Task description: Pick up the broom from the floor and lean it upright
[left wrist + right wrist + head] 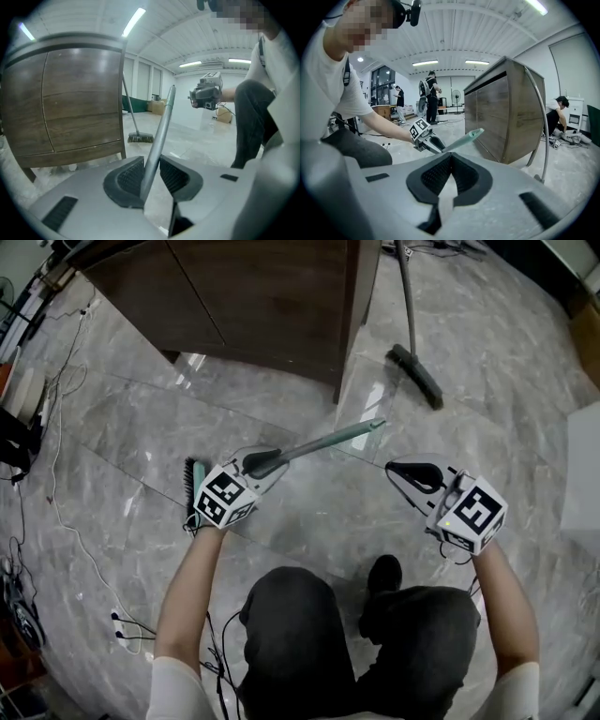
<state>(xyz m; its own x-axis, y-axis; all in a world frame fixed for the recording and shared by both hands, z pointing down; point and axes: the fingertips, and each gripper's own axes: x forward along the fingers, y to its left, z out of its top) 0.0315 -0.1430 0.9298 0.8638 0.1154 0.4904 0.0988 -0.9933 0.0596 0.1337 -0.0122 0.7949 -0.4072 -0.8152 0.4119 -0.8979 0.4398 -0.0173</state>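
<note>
Left tool [151, 162] on broom handle [163, 118]

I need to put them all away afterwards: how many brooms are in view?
2. The green-handled broom is gripped in the left gripper; the second broom leans against the wooden cabinet, bristles on the floor. More could lie outside the views.

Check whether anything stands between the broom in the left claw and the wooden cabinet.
Nothing visible does. The left claw grips the broom handle, and only bare floor lies between it and the cabinet. A second broom already leans at the cabinet's corner, beside that path.
</note>
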